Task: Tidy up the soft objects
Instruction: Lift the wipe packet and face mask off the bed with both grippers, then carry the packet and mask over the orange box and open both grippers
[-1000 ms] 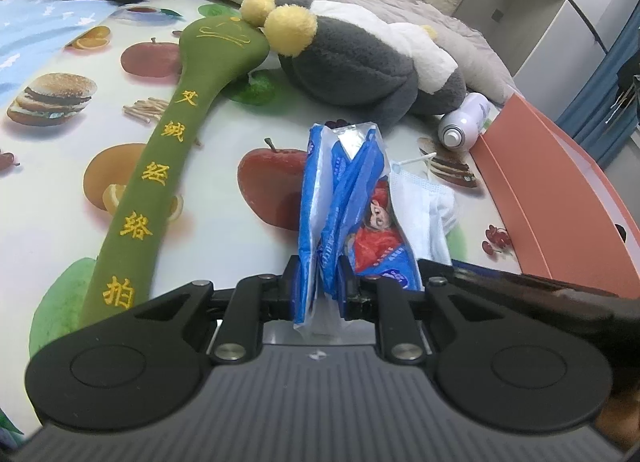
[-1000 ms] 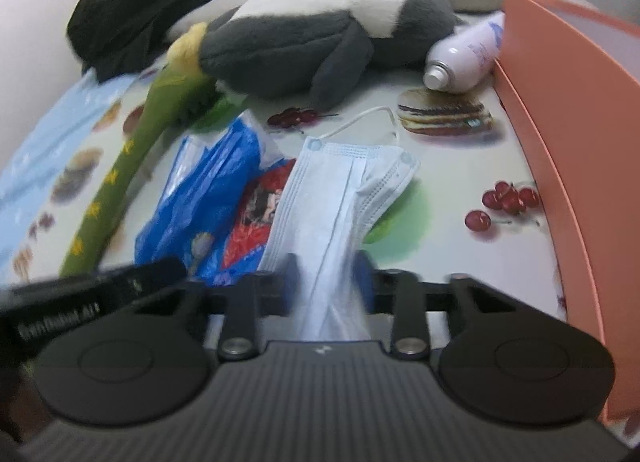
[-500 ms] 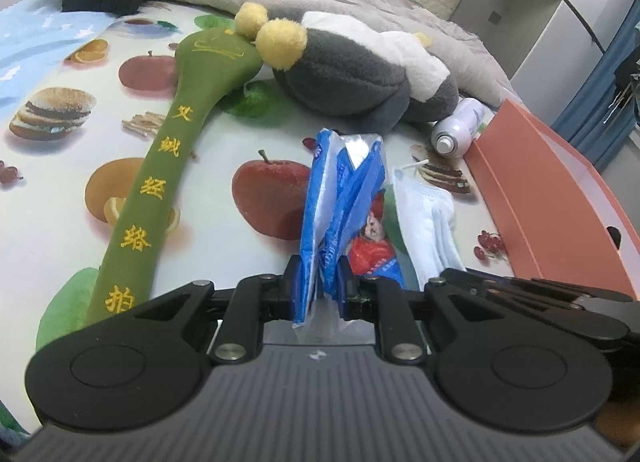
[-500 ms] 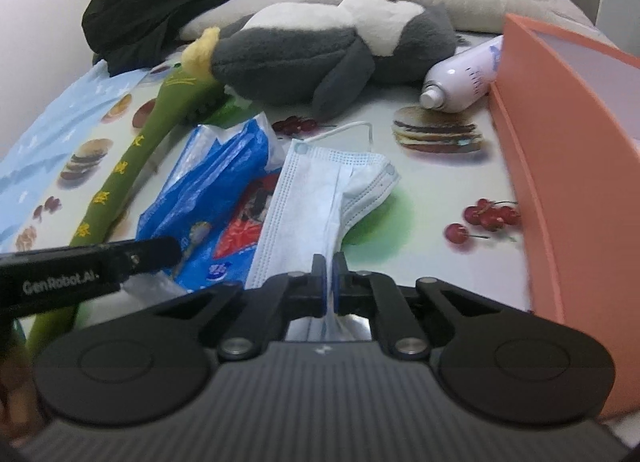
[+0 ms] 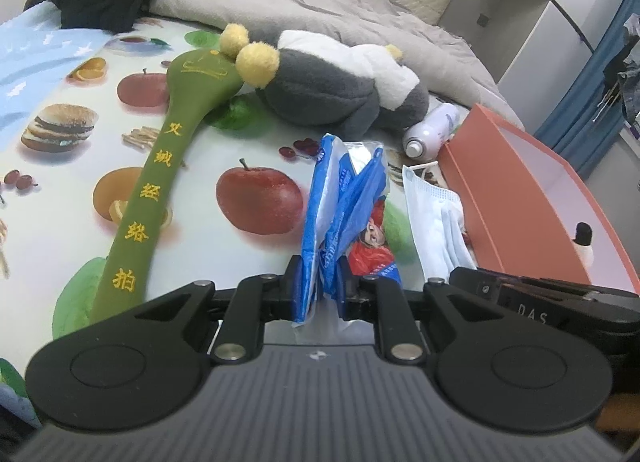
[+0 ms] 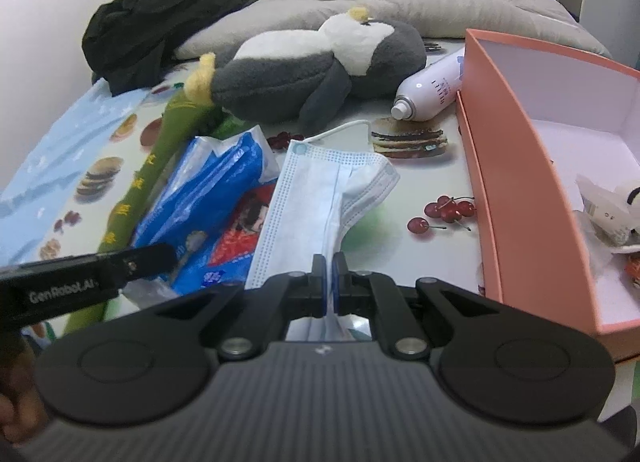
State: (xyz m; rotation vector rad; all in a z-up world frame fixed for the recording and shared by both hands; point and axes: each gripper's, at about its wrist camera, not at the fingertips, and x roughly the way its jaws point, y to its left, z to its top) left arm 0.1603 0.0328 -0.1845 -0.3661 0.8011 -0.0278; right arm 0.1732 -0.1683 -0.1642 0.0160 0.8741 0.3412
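Your left tool [image 5: 318, 282] is pinching the near end of the blue plastic packet [image 5: 344, 202], whose crumpled body stands on edge between the fingers and stretches away over the fruit-print cloth [image 5: 72, 150]. Your right tool [image 6: 330, 280] is pressed together on the near edge of the face mask [image 6: 320, 198]; the fingers meet with only the thin fabric between them. The mask lies flat just right of the packet, touching it along one side, with an ear loop [image 6: 344, 128] trailing toward the stuffed penguin [image 6: 312, 74].

The penguin lies on its side at the far end of the cloth, its yellow feet [image 5: 256, 64] resting against the head of the green padded paddle [image 5: 160, 166]. The paddle runs lengthwise, left of the packet and apart from it. A white spray can [image 6: 430, 92] lies on its side between the penguin and the pink box [image 6: 520, 190]. The box stands open just right of the mask, and it holds a small white soft toy [image 6: 616, 214]. Beyond lie a grey duvet [image 6: 420, 6] and a black garment [image 6: 152, 26].
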